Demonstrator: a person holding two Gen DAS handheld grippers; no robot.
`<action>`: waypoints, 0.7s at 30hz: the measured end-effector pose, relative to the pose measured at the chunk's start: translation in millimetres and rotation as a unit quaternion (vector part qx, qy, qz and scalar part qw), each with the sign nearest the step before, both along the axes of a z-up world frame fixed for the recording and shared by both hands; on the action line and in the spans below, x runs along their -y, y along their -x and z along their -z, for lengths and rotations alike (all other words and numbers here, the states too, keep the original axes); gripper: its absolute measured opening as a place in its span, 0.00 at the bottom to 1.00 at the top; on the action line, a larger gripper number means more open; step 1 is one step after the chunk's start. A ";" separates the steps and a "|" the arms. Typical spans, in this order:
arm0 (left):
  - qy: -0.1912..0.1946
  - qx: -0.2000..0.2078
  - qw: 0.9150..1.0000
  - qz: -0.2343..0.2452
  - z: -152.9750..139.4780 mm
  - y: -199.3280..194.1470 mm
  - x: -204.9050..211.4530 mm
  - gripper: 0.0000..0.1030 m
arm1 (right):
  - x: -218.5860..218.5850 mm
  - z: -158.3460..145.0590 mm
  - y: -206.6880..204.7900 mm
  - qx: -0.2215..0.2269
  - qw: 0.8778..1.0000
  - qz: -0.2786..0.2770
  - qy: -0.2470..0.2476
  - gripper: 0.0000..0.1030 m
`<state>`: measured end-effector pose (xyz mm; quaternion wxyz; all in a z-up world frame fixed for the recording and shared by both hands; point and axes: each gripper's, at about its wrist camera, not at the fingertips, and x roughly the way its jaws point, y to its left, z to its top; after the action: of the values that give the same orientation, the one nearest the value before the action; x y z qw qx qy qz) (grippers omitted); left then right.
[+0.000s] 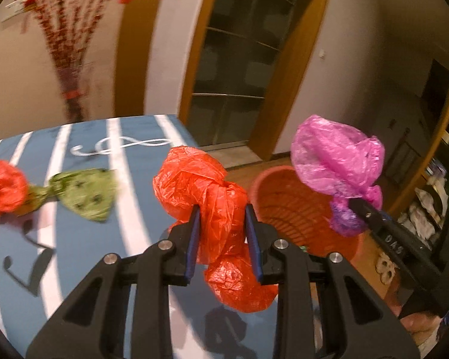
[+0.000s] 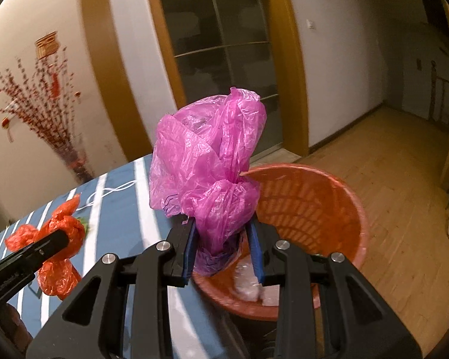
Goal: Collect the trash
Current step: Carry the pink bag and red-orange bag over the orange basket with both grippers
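My left gripper [image 1: 221, 212] is shut on a knotted orange-red plastic bag [image 1: 206, 185], held above the right edge of the blue striped table [image 1: 83, 239]. My right gripper [image 2: 221, 224] is shut on a knotted pink plastic bag [image 2: 206, 155], held over the near rim of the orange waste basket [image 2: 338, 197]. The basket stands on the floor beside the table and holds some clear plastic [image 2: 248, 281]. The right gripper and pink bag [image 1: 335, 155] show in the left wrist view. The left gripper's orange bag [image 2: 60, 239] shows in the right wrist view.
On the table lie a second orange-red bag [image 1: 3, 188] and a green patterned bag [image 1: 86, 191], side by side at the left. A glass door [image 2: 221, 59] in a wooden frame is behind. Wooden floor [image 2: 398, 185] stretches right of the basket.
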<state>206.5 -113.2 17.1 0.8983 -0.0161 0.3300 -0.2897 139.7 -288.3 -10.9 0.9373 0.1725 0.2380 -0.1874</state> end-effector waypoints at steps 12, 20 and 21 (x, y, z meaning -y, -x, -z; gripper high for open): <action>-0.004 -0.001 0.997 0.075 6.9 -1.8 85.3 0.28 | 52.2 8.9 14.0 0.005 0.999 0.045 -0.022 0.29; -0.008 -0.011 0.995 0.103 19.0 -10.5 116.9 0.28 | 69.3 13.3 9.3 0.007 0.998 0.052 -0.031 0.29; -0.008 -0.013 0.994 0.104 19.9 -11.6 120.3 0.28 | 71.7 14.2 10.1 0.008 0.998 0.052 -0.032 0.29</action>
<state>218.1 -233.4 -2.8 0.8588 0.0217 0.3438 -0.3792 129.7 -360.0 -25.1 0.9221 0.2164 0.2272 -0.2265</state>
